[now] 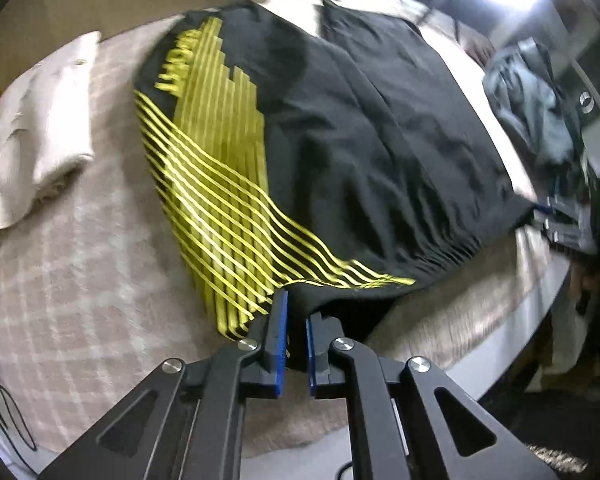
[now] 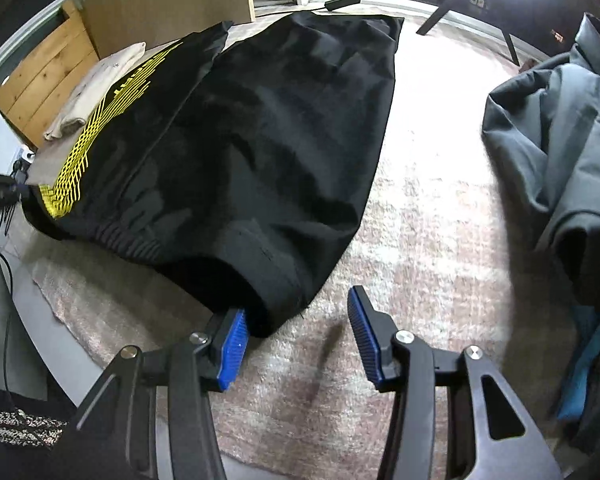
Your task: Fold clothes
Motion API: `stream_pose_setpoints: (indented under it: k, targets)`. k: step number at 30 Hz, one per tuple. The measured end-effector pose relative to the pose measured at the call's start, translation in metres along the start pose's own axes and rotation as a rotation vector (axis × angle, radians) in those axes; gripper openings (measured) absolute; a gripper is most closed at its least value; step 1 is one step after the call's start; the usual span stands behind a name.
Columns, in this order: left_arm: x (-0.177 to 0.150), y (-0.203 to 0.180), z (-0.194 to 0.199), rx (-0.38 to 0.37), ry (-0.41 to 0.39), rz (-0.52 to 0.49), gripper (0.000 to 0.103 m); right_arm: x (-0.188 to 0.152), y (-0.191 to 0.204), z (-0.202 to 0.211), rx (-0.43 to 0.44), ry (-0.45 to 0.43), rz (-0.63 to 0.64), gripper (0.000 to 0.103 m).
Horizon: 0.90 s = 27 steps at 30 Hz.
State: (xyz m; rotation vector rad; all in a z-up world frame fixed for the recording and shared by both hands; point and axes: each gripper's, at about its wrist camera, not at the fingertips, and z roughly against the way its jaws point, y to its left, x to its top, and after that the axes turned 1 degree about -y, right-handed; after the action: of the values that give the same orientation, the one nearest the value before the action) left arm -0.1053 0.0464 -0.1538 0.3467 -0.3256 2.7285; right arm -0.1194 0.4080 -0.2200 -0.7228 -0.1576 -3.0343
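One soft black sweatshirt (image 1: pixel 340 140) (yellow ribbed stripes) lies on a fuzzy checked blanket (image 1: pixel 80 280); the left hand-held gripper (image 1: pixel 296 320) pinches its hem, the right hand-held gripper (image 2: pixel 300 336) gapes beside it.

Both cams sit low and close over the bed, looking forward along their own fingers. The left wrist view is right at the near hem of the black shirt (image 1: pixel 380 128), angled up across it toward the white pile (image 1: pixel 36 136) – kinda blurry, so far-side detail is iffy. The right wrist view looks from the other corner. Both share the shirt, its yellow print (image 2: pixel 100 136) and the blanket (image 2: pixel 420 200).
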Motion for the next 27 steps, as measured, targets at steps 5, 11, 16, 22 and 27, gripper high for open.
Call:
stream_pose_setpoints:
  k: [5, 11, 16, 22, 27]
  targets:
    - [0.011, 0.009, 0.011, 0.007, -0.019, 0.025, 0.006, 0.001, -0.001, -0.006, 0.014, -0.003, -0.036, 0.047]
    - [0.026, 0.009, 0.013, 0.005, -0.009, 0.028, 0.005, 0.002, 0.020, -0.014, -0.061, -0.011, 0.060, 0.046]
    - [0.055, 0.020, 0.005, -0.009, 0.025, 0.011, 0.005, 0.034, 0.022, -0.006, -0.034, 0.112, 0.152, 0.005]
    - [0.045, -0.006, 0.051, -0.055, 0.095, -0.110, 0.005, 0.105, 0.023, 0.098, -0.008, 0.119, 0.227, 0.005]
    - [0.011, -0.036, 0.038, -0.057, 0.189, -0.213, 0.005, 0.100, 0.029, 0.118, -0.022, 0.140, 0.258, 0.005]
